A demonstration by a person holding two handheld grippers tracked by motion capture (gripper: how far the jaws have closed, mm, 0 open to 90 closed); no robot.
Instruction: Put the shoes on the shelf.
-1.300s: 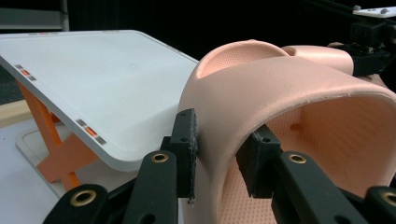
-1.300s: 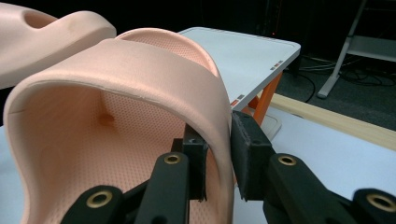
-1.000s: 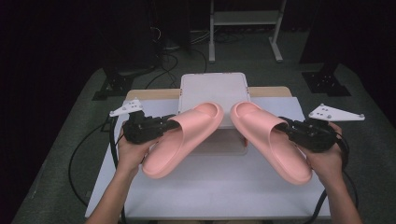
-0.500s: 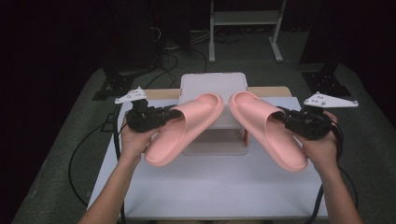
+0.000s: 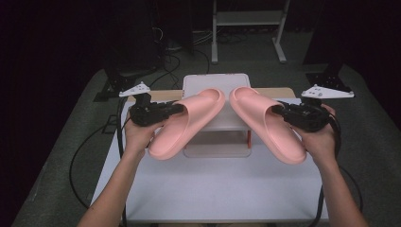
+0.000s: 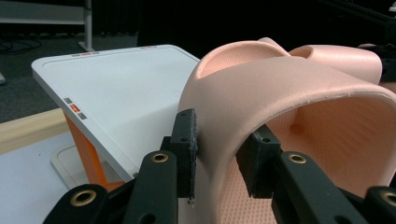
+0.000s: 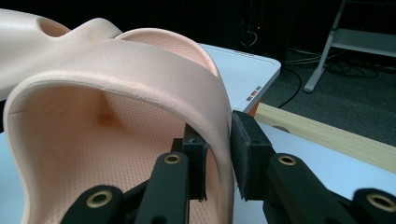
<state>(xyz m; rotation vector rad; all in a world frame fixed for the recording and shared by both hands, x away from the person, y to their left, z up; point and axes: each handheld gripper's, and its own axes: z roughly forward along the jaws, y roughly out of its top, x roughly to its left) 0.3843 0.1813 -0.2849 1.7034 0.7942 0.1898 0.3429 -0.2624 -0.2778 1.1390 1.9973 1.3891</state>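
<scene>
Dark floor and a tangle of cables surround a white worktop (image 5: 213, 189), at whose far side stands a small white two-level rack (image 5: 222, 85) on orange supports. Both levels of the rack look bare, the top board and the lower tray under it alike; no other container is on the worktop. The person holds a pink slipper in each pair of tongs, both lifted clear of the worktop and angled so that their toe ends meet over the rack. The left tongs (image 5: 177, 108) are clamped on the strap edge of the left slipper (image 5: 187, 124); in the left gripper view one pad sits outside the strap wall and the other inside it, pressing the foam between them (image 6: 219, 154). The right tongs (image 5: 279, 109) grip the right slipper (image 5: 265, 124) the same way, the strap wall pinched between the pads in the right gripper view (image 7: 219, 158). By my reading the step in hand is carrying the pair toward the rack to set them down there. The next move would call for lowering each slipper flat onto one level, soles down and side by side, keeping the toes from colliding, and only then easing the pads off the straps.
</scene>
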